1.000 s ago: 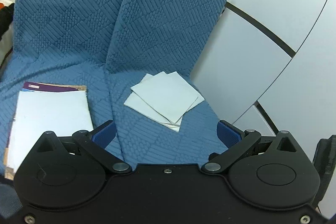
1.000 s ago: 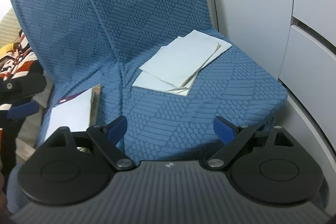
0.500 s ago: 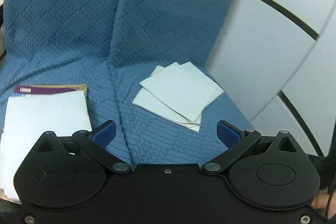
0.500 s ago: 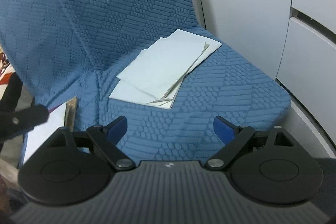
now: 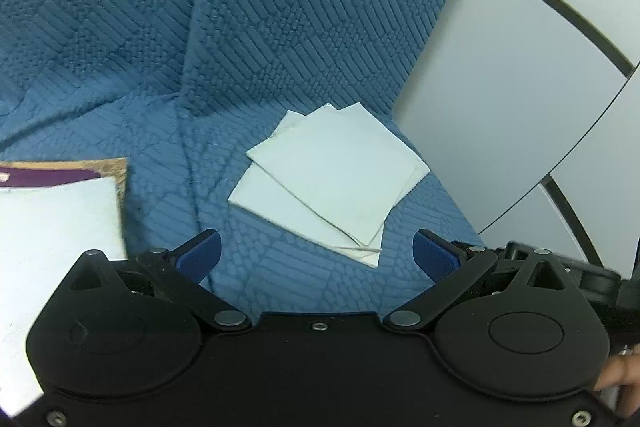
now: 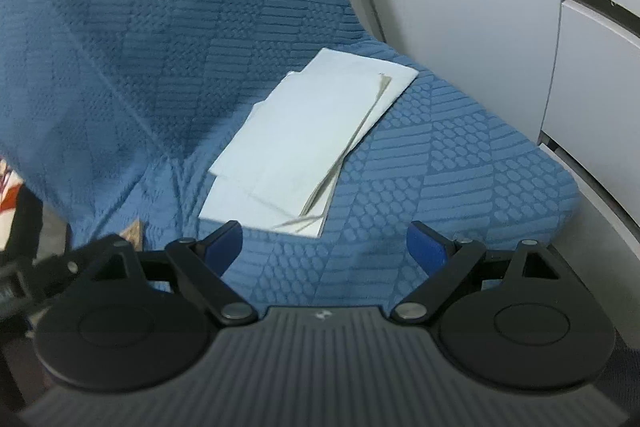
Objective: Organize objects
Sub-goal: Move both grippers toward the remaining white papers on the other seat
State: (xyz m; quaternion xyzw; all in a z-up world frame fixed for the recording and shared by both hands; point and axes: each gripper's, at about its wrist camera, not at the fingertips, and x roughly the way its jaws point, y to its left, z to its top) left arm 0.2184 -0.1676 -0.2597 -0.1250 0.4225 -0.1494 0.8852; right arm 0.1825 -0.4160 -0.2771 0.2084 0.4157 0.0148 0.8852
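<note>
Landmark: loose stack of white papers (image 5: 332, 183) lying flat on the blue textured seat cover (image 5: 280, 27) of a sofa, on the right-hand seat cushion. Sheets fanned, corners misaligned; the top sheet is turned against those under it.

Left gripper (image 5: 316, 253): fingers (image 5: 200, 255) spread wide, nothing between the pads. It sits just short of the near corner of the stack, not touching.

Right gripper (image 6: 324, 247): fingers (image 6: 426, 247) spread wide, empty. The near edge of the papers (image 6: 304, 143) lies just beyond the tips; contact not seen.

Left of the stack, on the neighbouring cushion and well apart: a white sheet lying on a purple-covered book (image 5: 60, 175) with a brown border.

Right of the stack: white cabinet panels (image 5: 520, 87) with dark seams, close against the cushion edge.
</note>
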